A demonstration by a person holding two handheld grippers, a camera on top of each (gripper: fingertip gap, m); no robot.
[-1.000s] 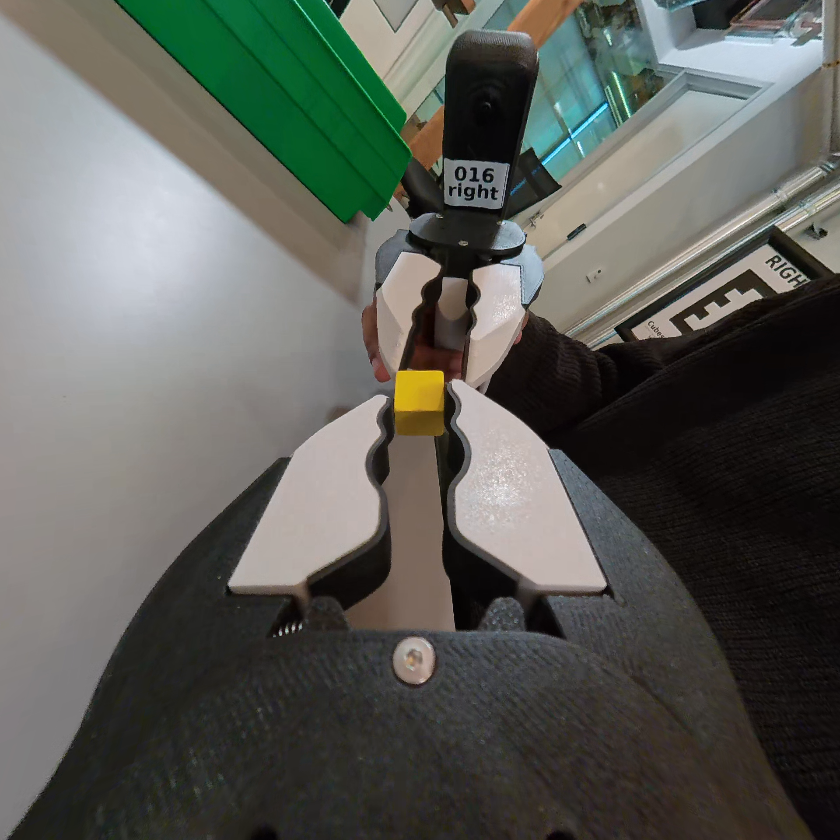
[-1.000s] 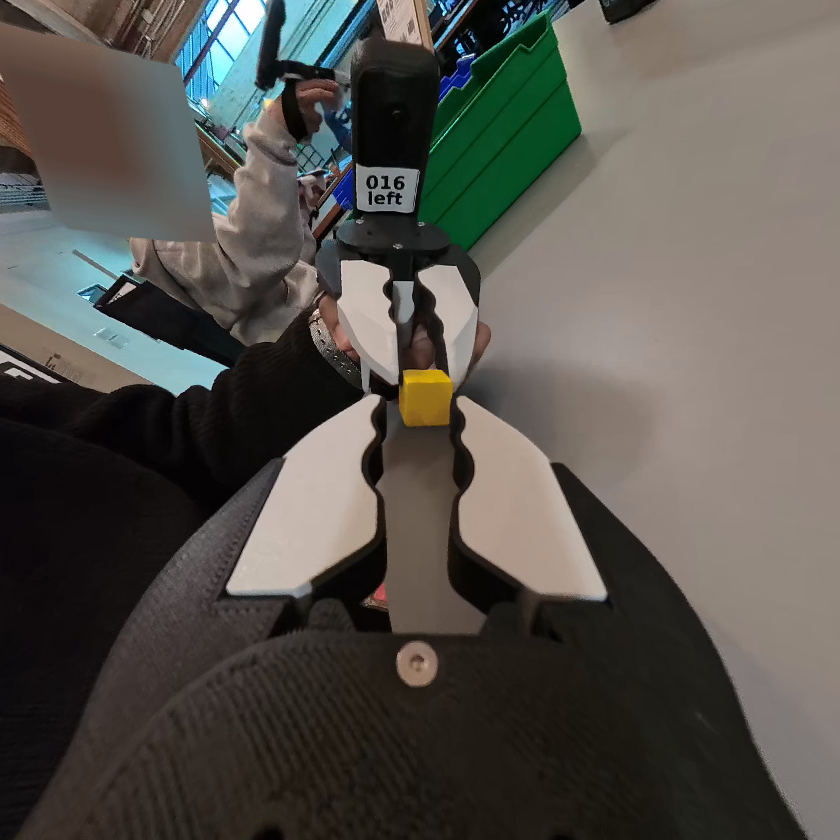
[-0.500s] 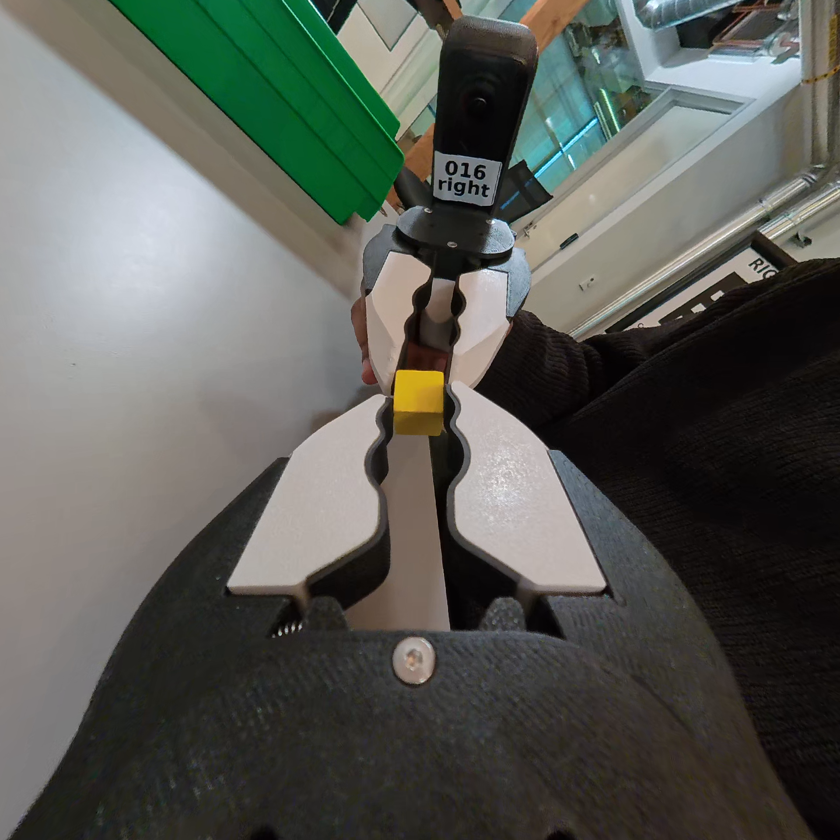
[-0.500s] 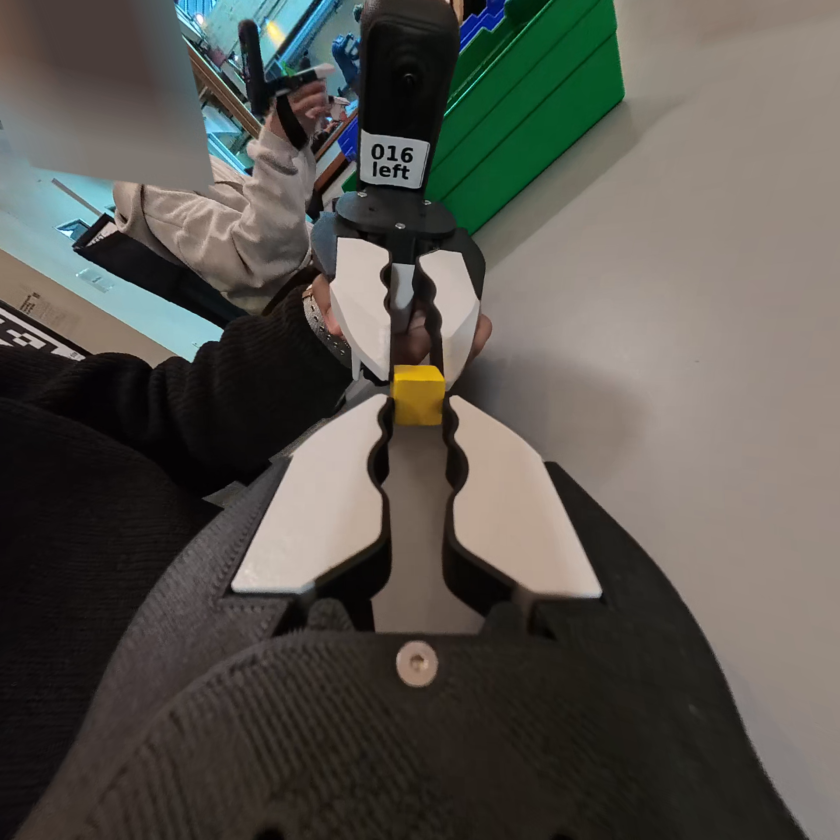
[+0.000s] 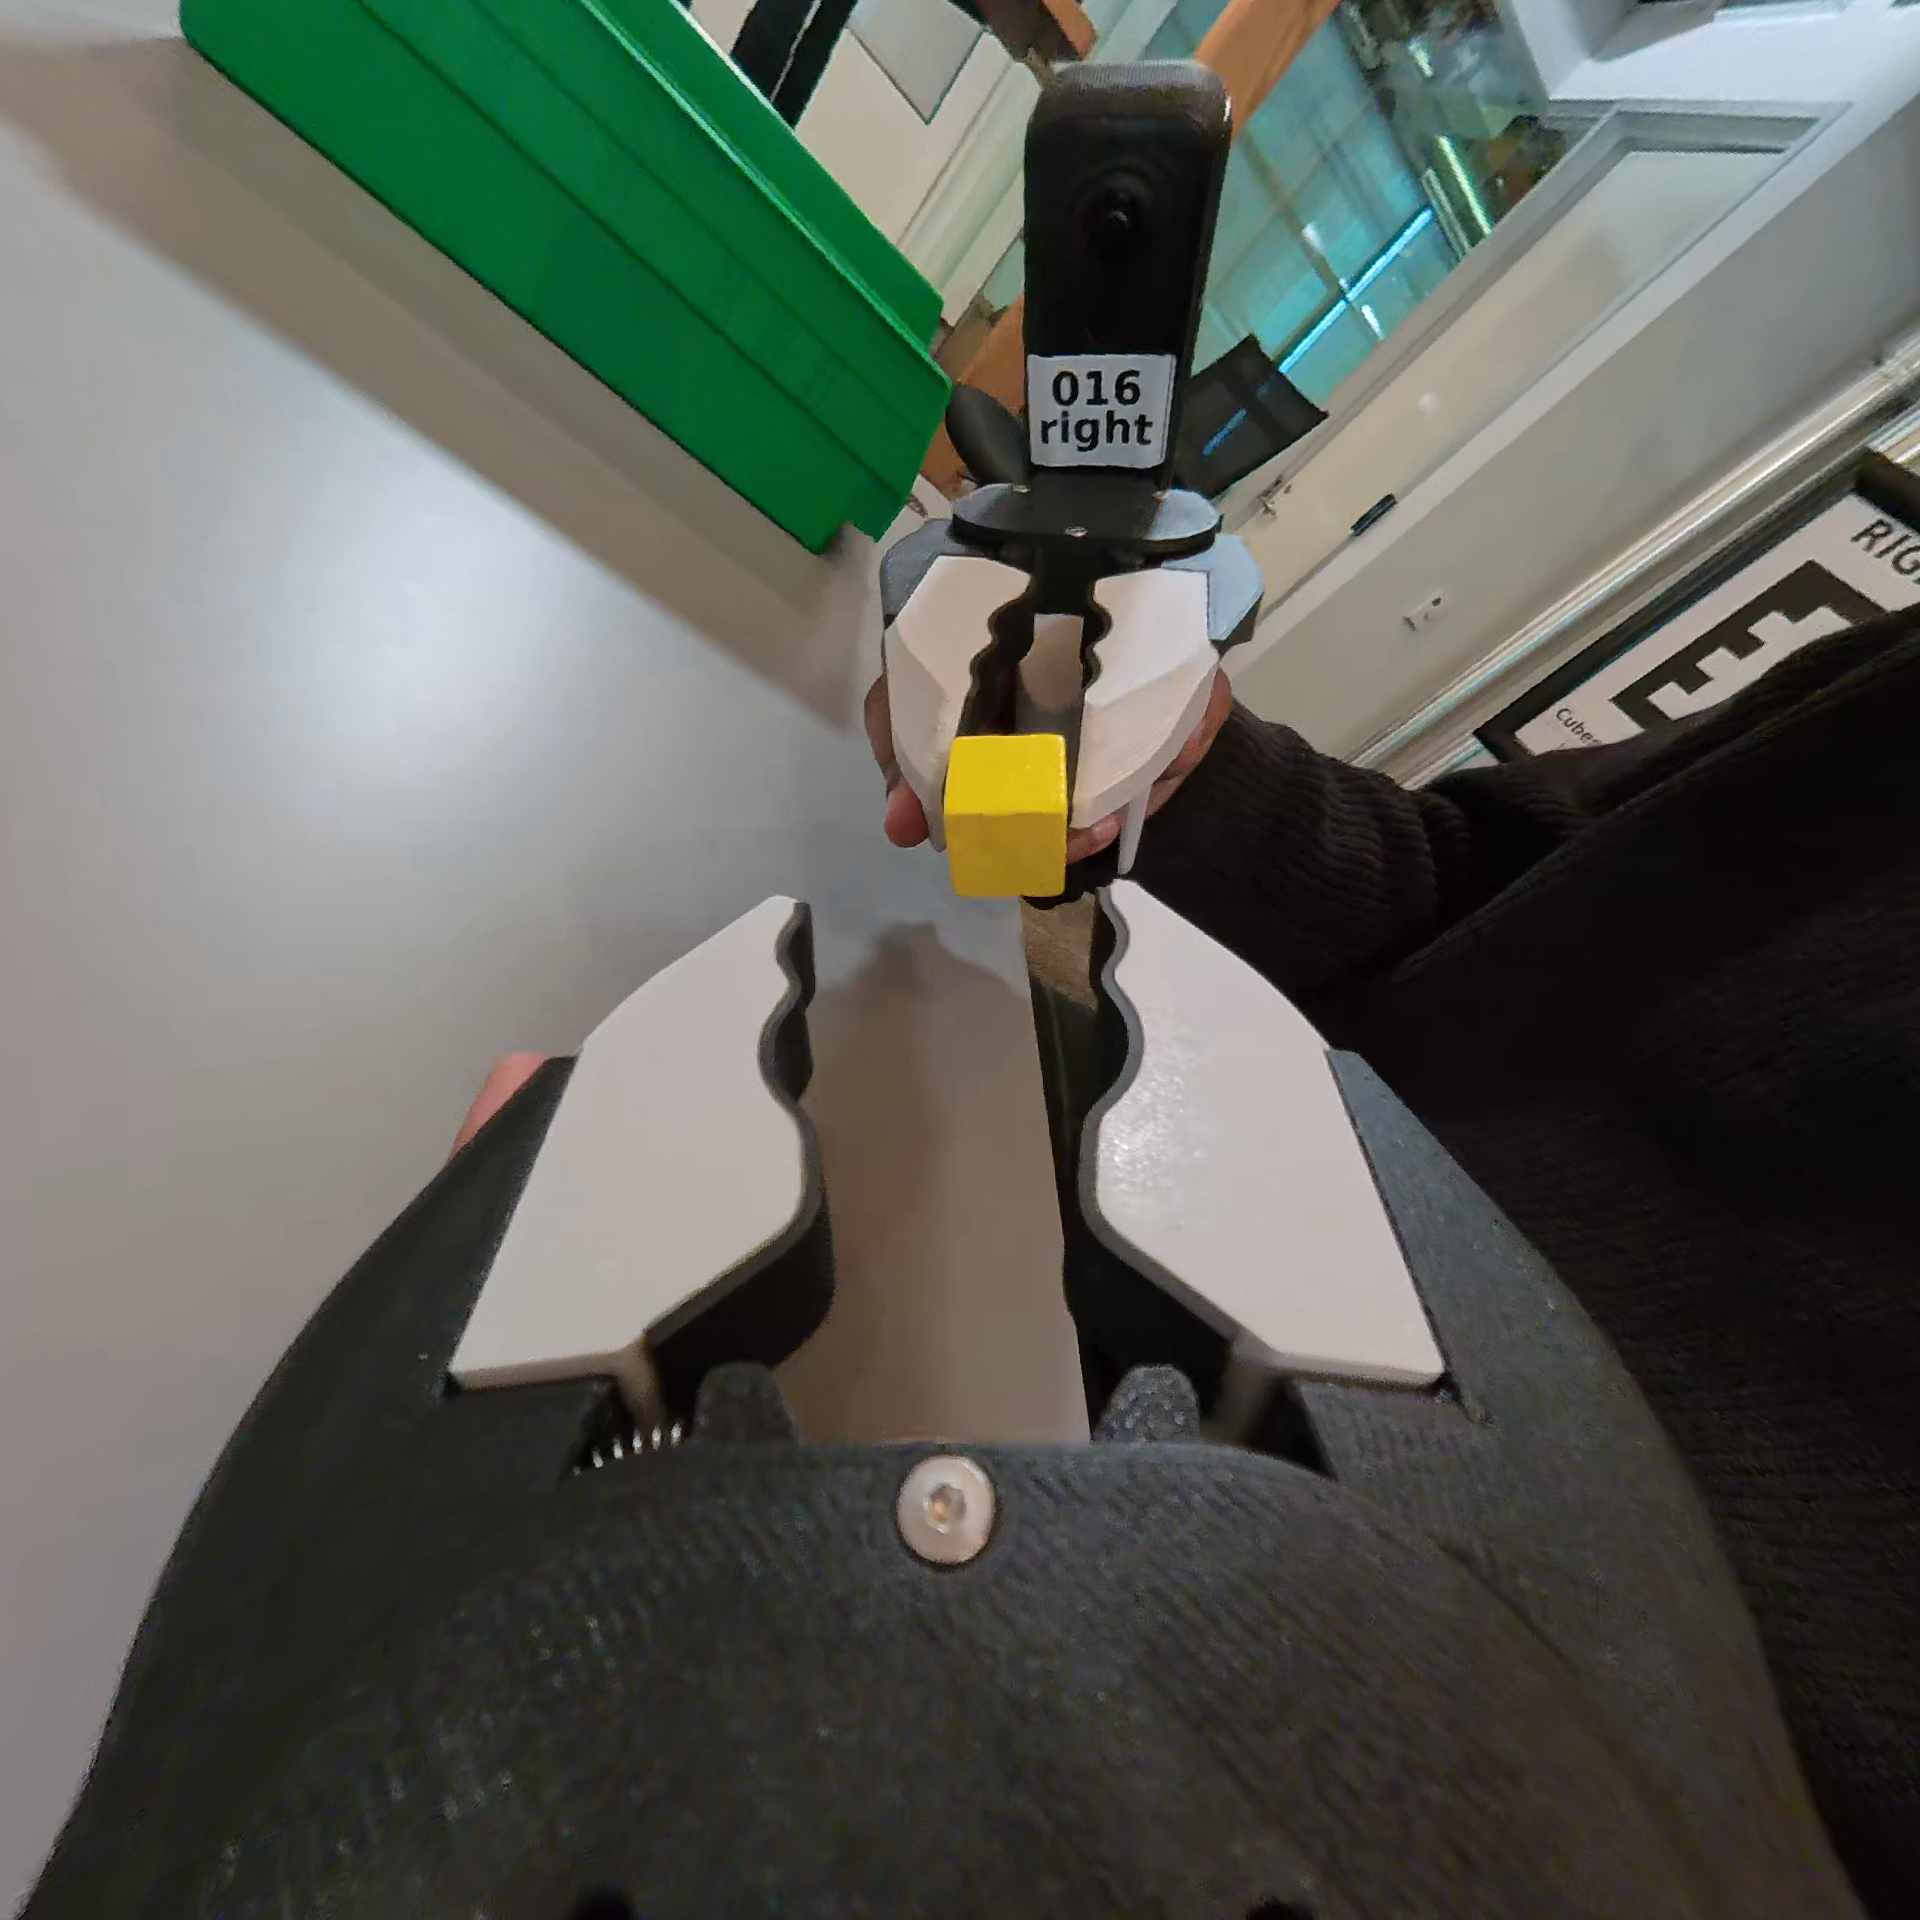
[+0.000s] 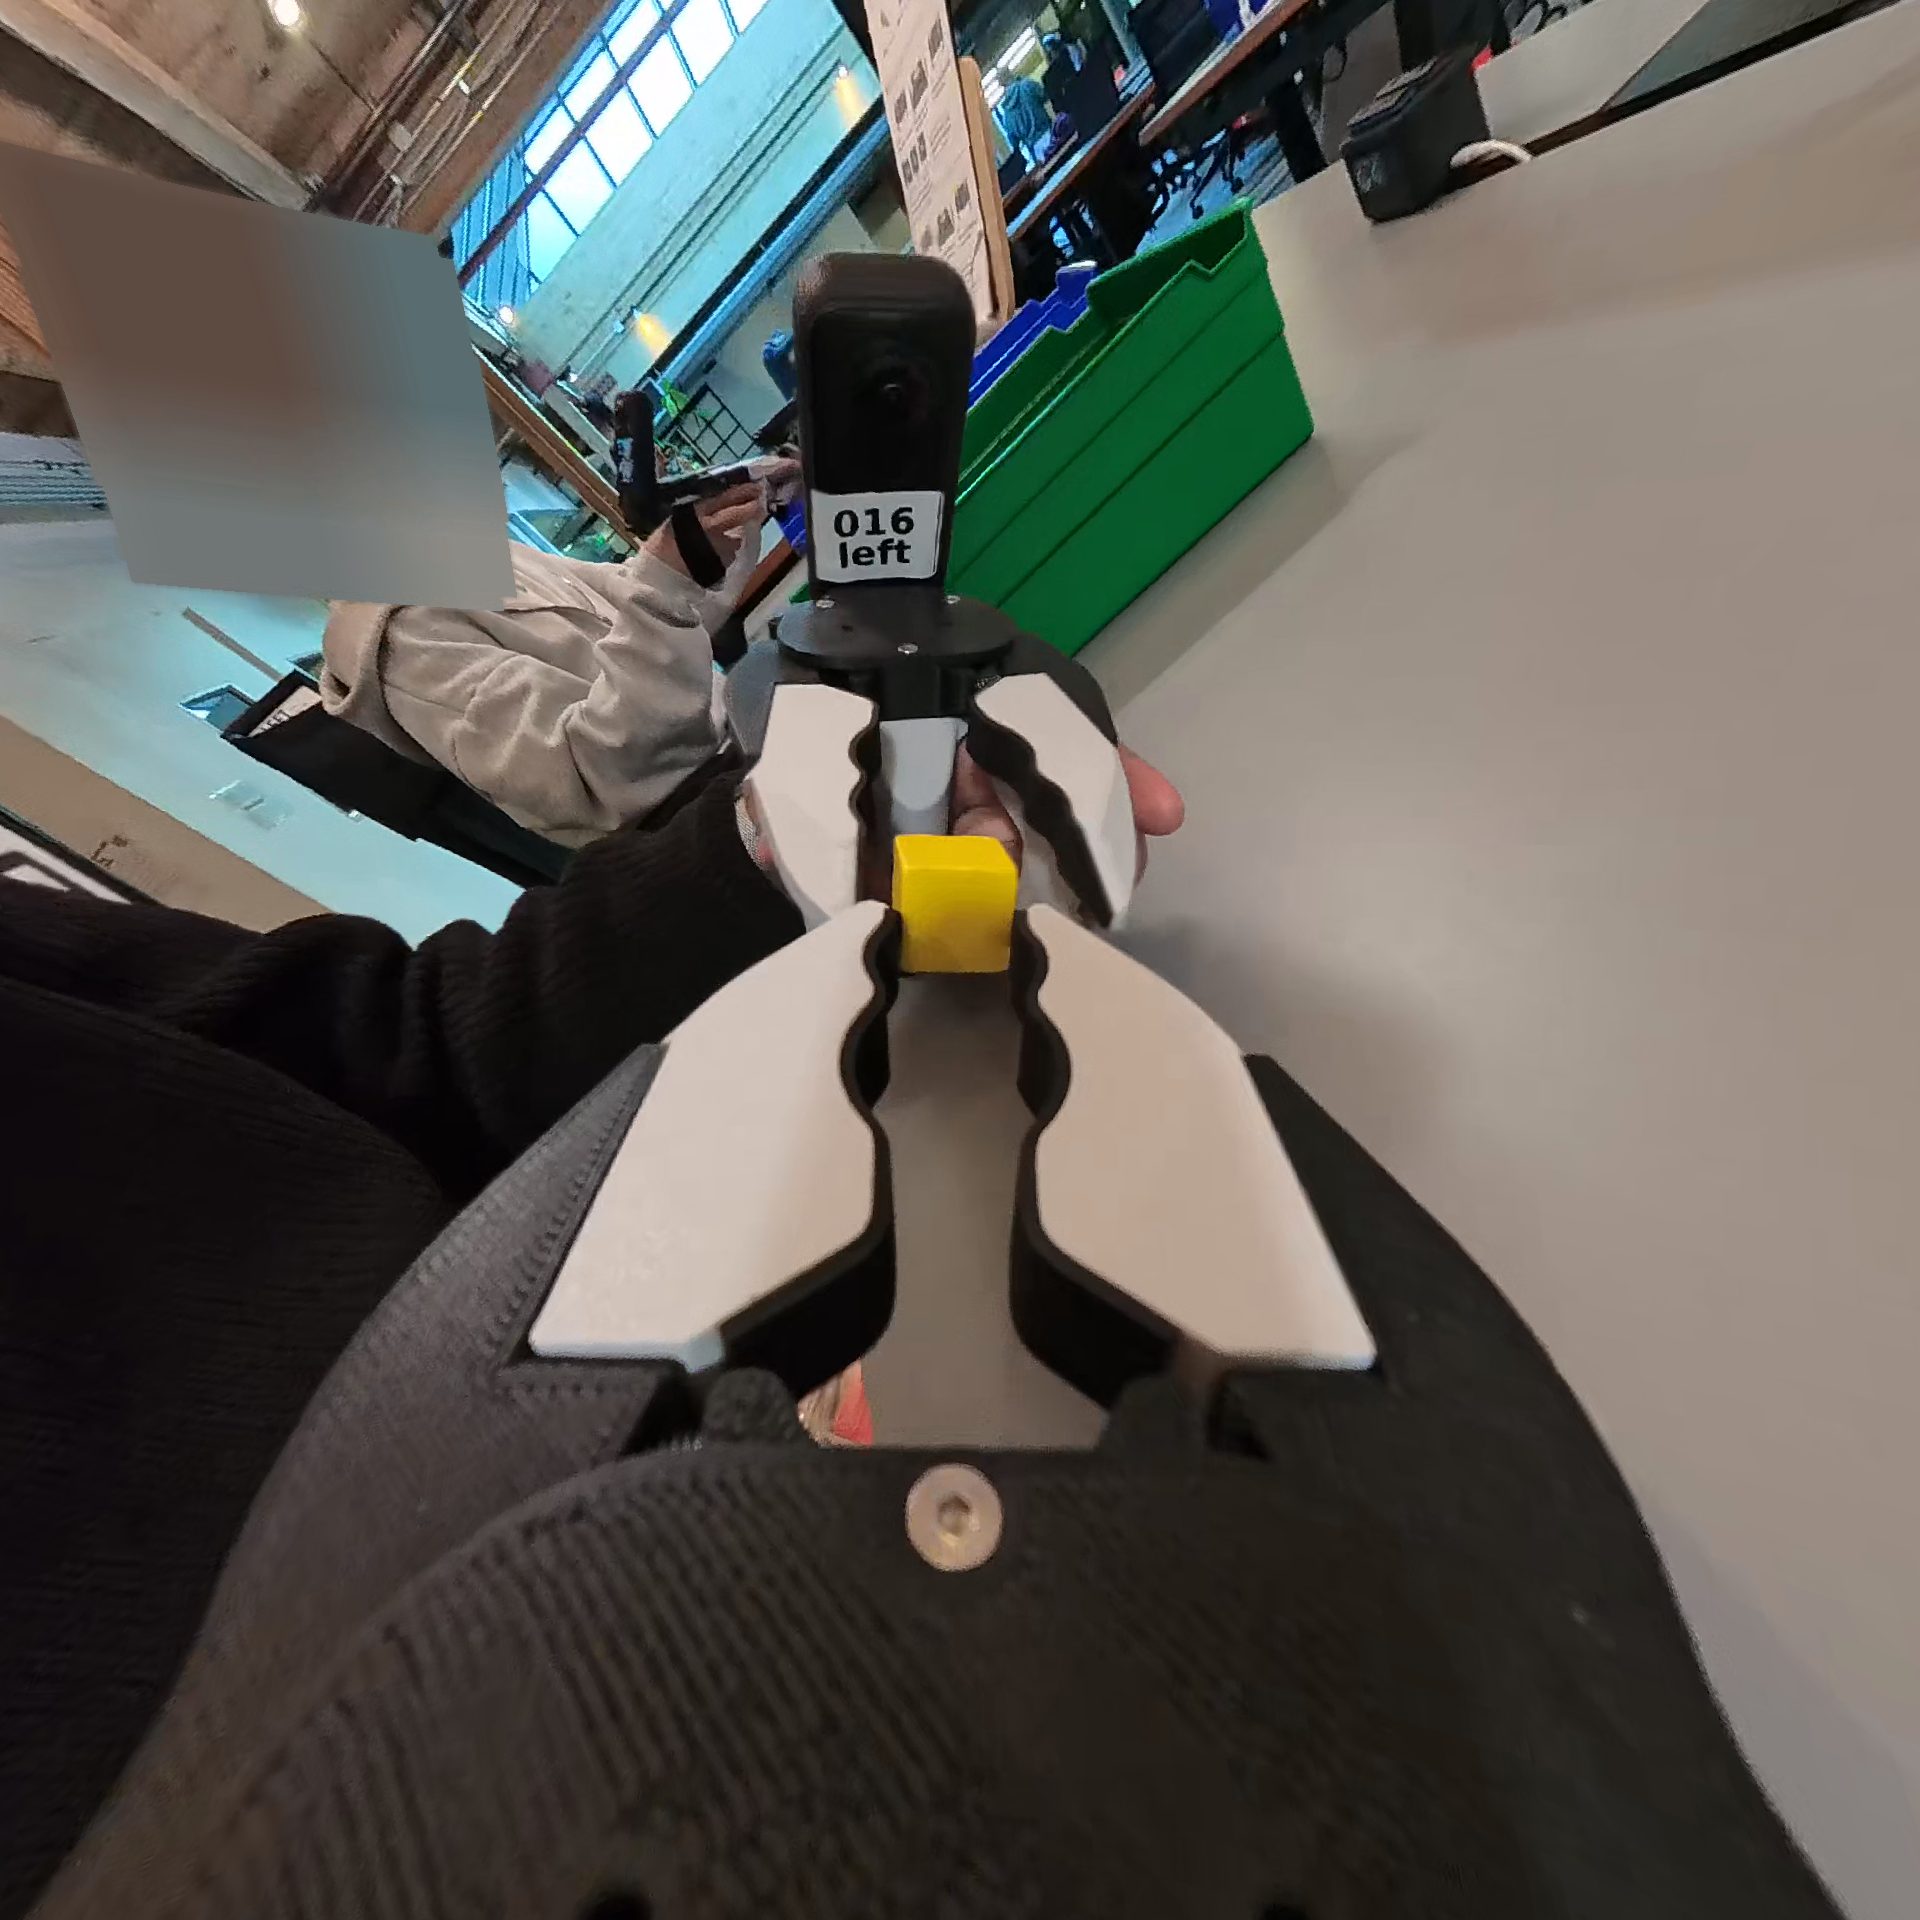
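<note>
A small yellow cube (image 6: pixel 954 904) sits between the fingertips of my right gripper (image 6: pixel 956 925), which is shut on it and holds it above the grey table (image 6: pixel 1558 727). My left gripper (image 5: pixel 951 914) faces it tip to tip. Its fingers stand wide apart and empty, just short of the cube (image 5: pixel 1006 816). In the left wrist view the cube shows at the tips of the right gripper's white fingers (image 5: pixel 1143 707). A hand in a black sleeve (image 5: pixel 1455 883) holds each gripper.
A green plastic bin (image 6: pixel 1122 447) stands on the table behind the grippers and also shows in the left wrist view (image 5: pixel 582 208). A black box (image 6: pixel 1423 135) sits at the table's far edge. A person in a beige top (image 6: pixel 540 707) is beyond the table.
The left gripper held the cube and has now opened and let go. The right gripper closed on the cube and now holds it alone.
</note>
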